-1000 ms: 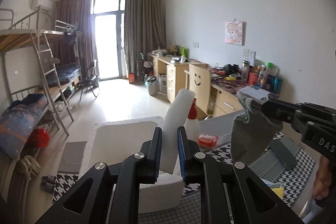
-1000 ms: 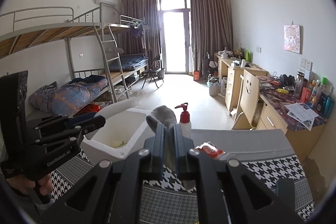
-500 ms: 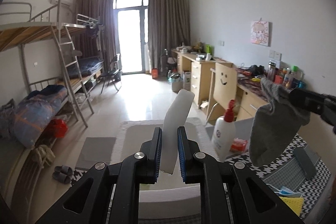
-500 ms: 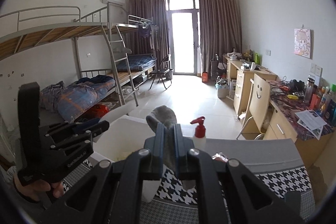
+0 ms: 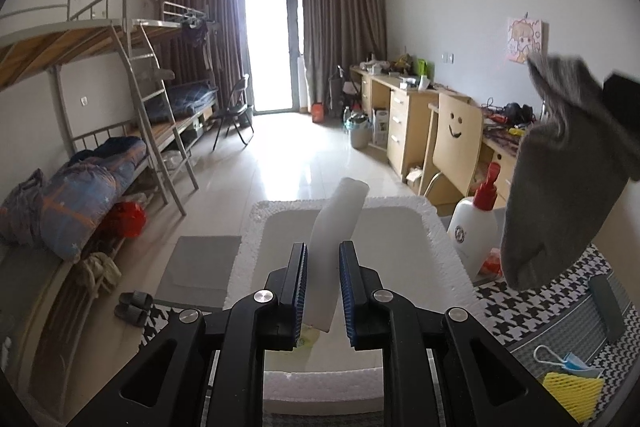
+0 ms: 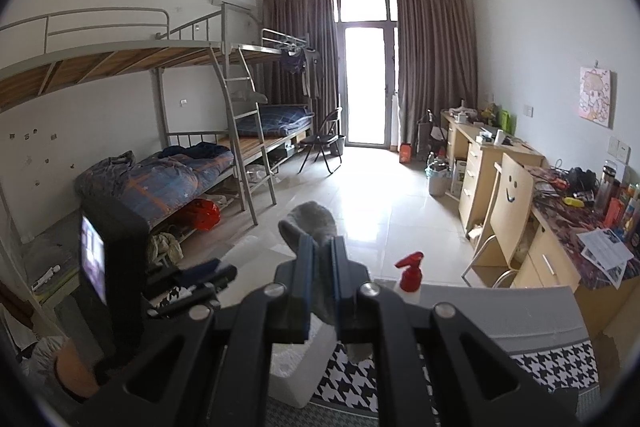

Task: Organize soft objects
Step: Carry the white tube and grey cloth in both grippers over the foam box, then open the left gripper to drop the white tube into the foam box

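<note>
The white foam box (image 5: 448, 243) fills the lower centre of the left wrist view, resting on the houndstooth-covered table (image 5: 552, 311), its hollow open toward the camera. Above that hollow the left tongs (image 5: 323, 287) stand narrow, clamped on a white foam strip (image 5: 340, 223) that sticks up and away toward the frame's middle. At the right edge of the same view hangs the grey sock (image 5: 560, 187), limp, toe down, just right of the box and beside the white pump bottle (image 5: 476, 231). In the right wrist view the right tongs (image 6: 322, 291) are pinched nearly closed on that sock, near its upper end. The likely risk: the hanging toe could brush the pump bottle and tip it, or the sock could land on the rim, not inside, because only one end is held and the rest swings freely.
</note>
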`<state>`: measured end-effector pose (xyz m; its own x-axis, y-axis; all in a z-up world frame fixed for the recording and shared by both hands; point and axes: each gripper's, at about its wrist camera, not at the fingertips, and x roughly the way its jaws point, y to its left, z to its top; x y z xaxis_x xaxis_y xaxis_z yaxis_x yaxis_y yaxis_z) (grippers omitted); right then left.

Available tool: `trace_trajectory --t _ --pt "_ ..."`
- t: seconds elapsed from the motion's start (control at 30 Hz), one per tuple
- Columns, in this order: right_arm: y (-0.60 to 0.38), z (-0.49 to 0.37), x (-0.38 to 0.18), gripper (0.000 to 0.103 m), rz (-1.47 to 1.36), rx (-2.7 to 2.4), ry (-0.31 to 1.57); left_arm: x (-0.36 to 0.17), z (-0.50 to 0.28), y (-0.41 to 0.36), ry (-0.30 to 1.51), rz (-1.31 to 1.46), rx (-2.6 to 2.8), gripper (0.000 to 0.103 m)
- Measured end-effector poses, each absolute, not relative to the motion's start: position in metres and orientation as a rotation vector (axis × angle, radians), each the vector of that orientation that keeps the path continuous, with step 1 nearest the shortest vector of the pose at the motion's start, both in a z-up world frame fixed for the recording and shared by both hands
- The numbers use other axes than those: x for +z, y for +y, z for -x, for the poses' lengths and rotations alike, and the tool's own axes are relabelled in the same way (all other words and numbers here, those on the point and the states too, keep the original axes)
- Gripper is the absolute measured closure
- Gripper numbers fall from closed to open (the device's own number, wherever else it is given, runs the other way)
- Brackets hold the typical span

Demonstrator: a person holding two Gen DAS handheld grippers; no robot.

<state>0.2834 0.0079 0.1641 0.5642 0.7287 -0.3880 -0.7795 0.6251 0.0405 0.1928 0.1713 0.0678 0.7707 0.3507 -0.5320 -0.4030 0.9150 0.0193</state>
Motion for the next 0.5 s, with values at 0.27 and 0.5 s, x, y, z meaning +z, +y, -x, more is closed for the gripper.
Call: trace_trajectory --t 0.27,0.5 --pt "0.026 -0.284 0.166 0.092 0.157 0.912 0.385 0.058 -0.196 0.179 0.585 0.094 0.397 0.037" --pt "0.041 -0.286 0.162 0.092 0.167 0.935 0.398 0.066 -0.177 0.191 0.536 0.113 0.449 0.014"
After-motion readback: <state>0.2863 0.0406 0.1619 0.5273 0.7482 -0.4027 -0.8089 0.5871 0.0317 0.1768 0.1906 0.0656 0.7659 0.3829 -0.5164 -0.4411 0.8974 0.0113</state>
